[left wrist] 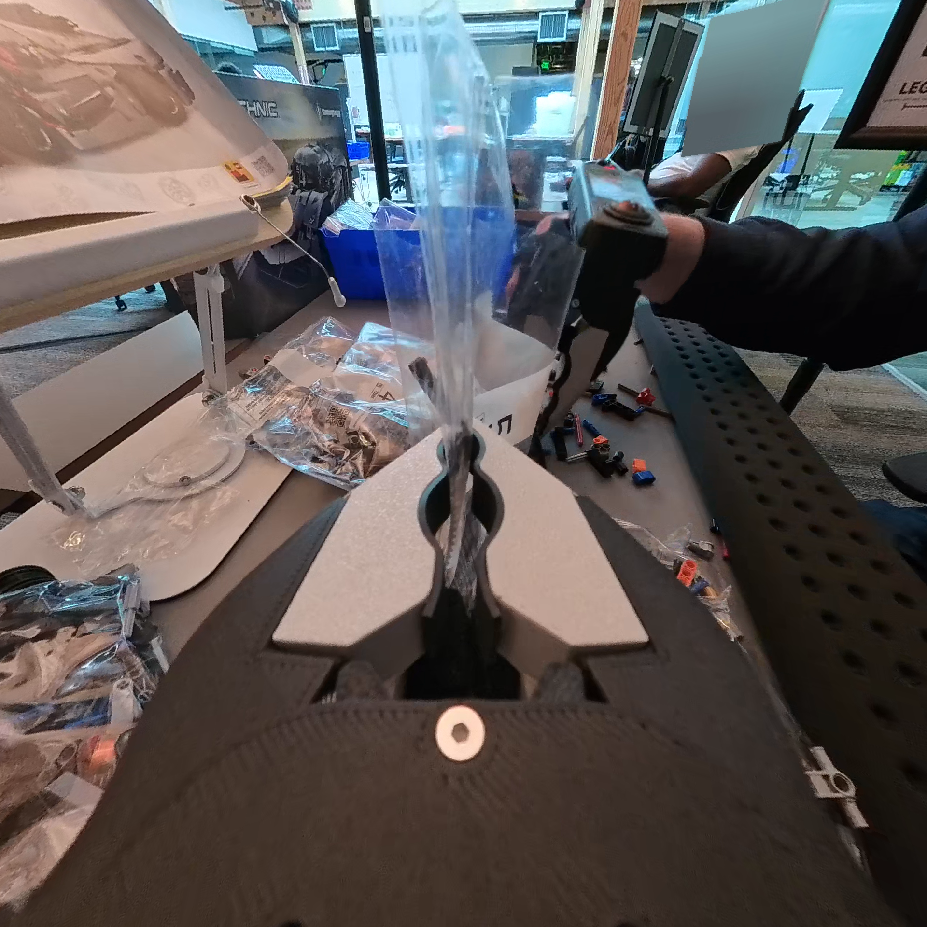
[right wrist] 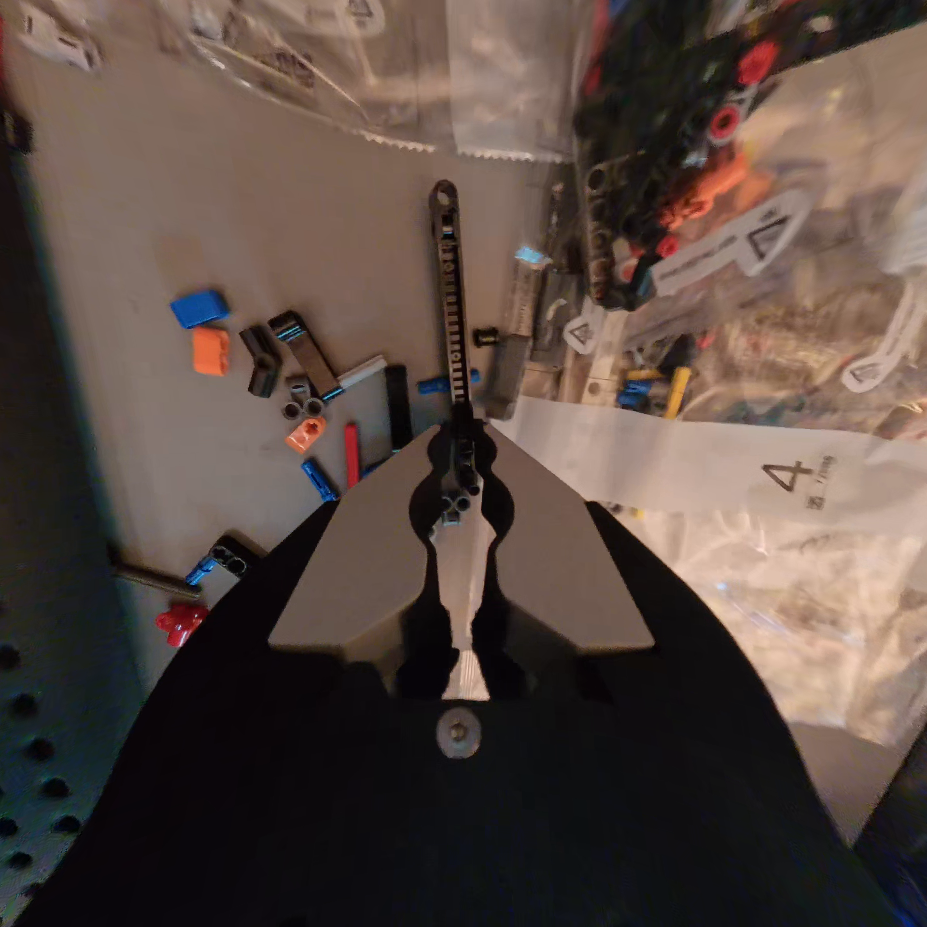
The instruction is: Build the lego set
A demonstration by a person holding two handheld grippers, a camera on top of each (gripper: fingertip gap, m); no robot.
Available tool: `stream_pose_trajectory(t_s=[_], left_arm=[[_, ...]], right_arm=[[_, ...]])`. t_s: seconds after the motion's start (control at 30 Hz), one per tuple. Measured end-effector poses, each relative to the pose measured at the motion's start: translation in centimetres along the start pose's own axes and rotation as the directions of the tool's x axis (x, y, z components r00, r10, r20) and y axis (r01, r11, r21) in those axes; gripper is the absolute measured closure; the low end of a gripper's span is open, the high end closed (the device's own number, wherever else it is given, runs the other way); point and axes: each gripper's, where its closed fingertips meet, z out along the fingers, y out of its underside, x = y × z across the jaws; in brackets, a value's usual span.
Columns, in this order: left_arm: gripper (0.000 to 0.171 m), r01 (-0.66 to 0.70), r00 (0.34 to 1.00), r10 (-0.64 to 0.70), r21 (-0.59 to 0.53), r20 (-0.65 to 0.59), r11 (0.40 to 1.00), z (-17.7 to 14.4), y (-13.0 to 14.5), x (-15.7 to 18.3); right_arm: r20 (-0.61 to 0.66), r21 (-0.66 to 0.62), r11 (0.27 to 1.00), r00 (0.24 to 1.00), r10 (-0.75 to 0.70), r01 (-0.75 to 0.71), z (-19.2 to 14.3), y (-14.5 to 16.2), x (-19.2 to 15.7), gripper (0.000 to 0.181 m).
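I'm pinching an empty clear bag (left wrist: 451,225) in the left hand-held gripper (left wrist: 457,451); right hand-held gripper (right wrist: 464,431) is clamping a black toothed rack (right wrist: 451,301), loose pieces (right wrist: 261,361) to its left.

Behind the grey table (left wrist: 321,481) stand glass walls (left wrist: 552,100) with a wooden post (left wrist: 617,75); grey carpet (left wrist: 863,401) lies beside it, right.

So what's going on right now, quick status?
Left gripper shut on empty clear bag, held upright. Right gripper shut on long black beam. Loose pieces scattered beneath.

Printed markings on parts bag (right wrist: 752,476)
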Motion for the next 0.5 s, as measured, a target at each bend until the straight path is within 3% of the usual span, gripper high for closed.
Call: stream_pose_trajectory(t_s=[0.13, 0.3, 0.43, 0.5], left_arm=[[0.171, -0.003, 1.0, 0.003, 0.001, -0.003, 1.0, 0.0, -0.1, 0.1], [0.171, -0.001, 1.0, 0.001, 0.009, -0.005, 1.0, 0.0, -0.2, 0.1], [0.171, -0.004, 1.0, 0.004, 0.015, -0.007, 1.0, 0.0, -0.4, 0.2], [0.171, -0.004, 1.0, 0.004, 0.02, -0.007, 1.0, -0.1, -0.5, 0.2]], right_arm=[[-0.093, 0.033, 0.999, 0.996, 0.014, -0.011, -3.3, -0.5, 1.5, 0.175], [-0.307, 0.1, 0.994, 0.951, -0.013, 0.046, -11.7, -2.9, 4.6, 0.175], [-0.493, -0.02, 0.994, 0.863, -0.105, 0.109, -18.1, -5.0, 7.4, 0.175], [-0.519, -0.116, 0.982, 0.834, -0.19, 0.151, -19.7, -6.3, 8.0, 0.175]])
